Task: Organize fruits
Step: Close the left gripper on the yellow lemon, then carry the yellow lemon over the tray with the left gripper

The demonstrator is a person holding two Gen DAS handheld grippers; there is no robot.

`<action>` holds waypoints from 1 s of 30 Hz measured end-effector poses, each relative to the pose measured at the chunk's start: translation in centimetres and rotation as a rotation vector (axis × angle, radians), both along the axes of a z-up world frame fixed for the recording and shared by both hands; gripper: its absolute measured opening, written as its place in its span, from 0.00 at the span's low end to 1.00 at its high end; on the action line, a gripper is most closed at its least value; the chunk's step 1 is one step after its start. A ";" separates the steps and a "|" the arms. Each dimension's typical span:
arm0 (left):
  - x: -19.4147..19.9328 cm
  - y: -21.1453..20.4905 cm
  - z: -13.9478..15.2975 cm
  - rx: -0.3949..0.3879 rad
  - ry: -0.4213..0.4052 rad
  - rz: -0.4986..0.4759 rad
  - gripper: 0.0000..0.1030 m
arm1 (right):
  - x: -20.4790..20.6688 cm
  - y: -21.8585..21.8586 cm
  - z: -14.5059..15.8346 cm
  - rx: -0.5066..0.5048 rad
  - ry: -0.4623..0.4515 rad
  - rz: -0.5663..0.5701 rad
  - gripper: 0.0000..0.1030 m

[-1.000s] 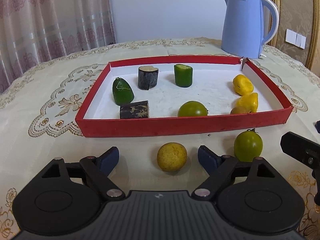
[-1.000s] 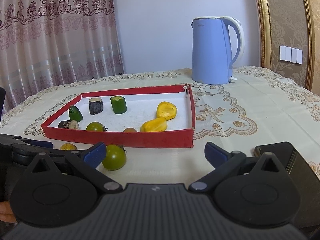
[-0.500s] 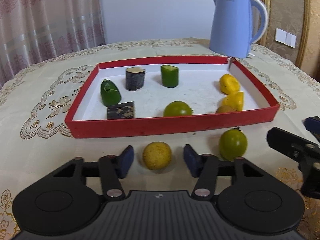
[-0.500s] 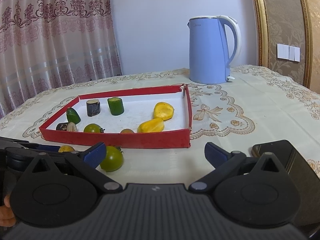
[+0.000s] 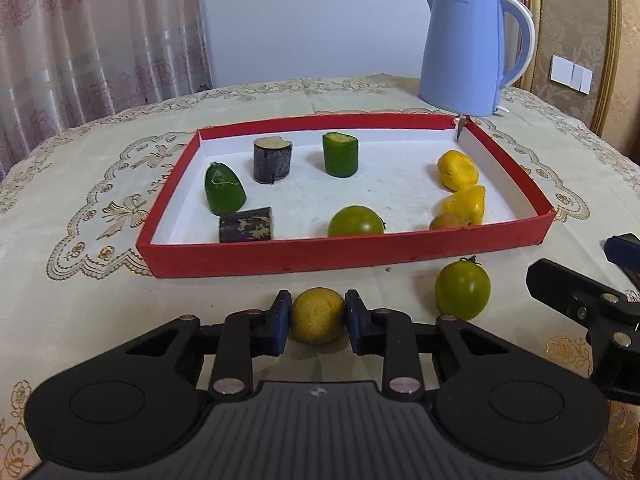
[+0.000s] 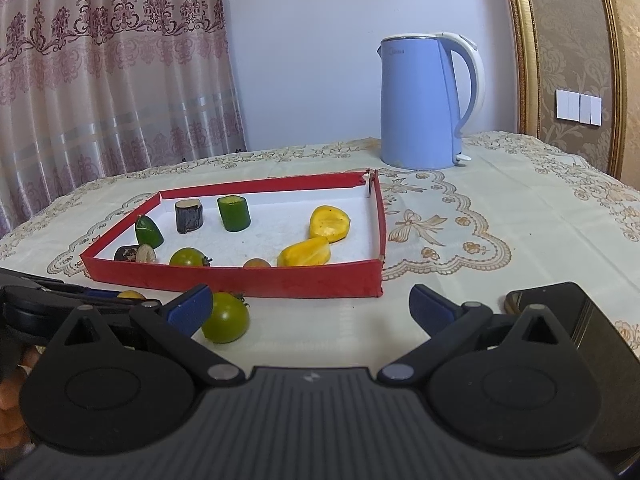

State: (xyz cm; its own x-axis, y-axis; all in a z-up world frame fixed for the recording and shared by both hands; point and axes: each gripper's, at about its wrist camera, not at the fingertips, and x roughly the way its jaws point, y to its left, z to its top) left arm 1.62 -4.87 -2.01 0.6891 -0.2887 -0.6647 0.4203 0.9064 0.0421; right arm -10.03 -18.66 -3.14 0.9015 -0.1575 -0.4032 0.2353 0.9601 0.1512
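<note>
Table: the cloth-covered table (image 5: 120, 300) carries every item; a blue kettle (image 5: 464, 52) stands at its far side, well behind the work area.
Tray: the red-walled tray (image 5: 344, 254) lies between the kettle and the grippers. It holds green and dark cut pieces at its left, a green tomato near the front wall, and yellow pieces at its right.
Right gripper: the right gripper (image 6: 310, 306) hangs with its jaws spread wide and nothing between them. A dark phone (image 6: 560, 308) lies just beside its right finger.
Left gripper: the left gripper (image 5: 318, 316) has just been closing, and its blue pads now press both sides of the yellow fruit.
Green tomato: a second green tomato (image 5: 462, 290) rests on the cloth just outside the tray's front wall, not gripped.
Yellow fruit: the yellow fruit (image 5: 317, 315) sits on the cloth in front of the tray, pinched by the left gripper.
Step in hand: grasp complete; the lift appears not yet begun.
Next move: raise the fruit clear of the front wall, carry it over the tray, probably toward the yellow group, then release.
</note>
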 end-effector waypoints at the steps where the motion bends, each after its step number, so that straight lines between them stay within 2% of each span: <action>1: 0.0 0.0 0.1 0.003 -0.003 0.004 0.27 | 0.0 0.0 0.0 -0.001 0.000 0.000 1.00; 30: 2.1 0.5 2.4 0.049 -0.067 0.068 0.28 | -0.1 0.5 0.2 -0.009 -0.002 0.016 1.00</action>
State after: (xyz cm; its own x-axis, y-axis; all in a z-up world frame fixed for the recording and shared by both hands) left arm 3.76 -4.38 0.38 0.7491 -0.2085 -0.6288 0.3530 0.9288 0.1126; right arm -10.11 -18.17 -2.95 0.9046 -0.1470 -0.4002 0.2200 0.9650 0.1427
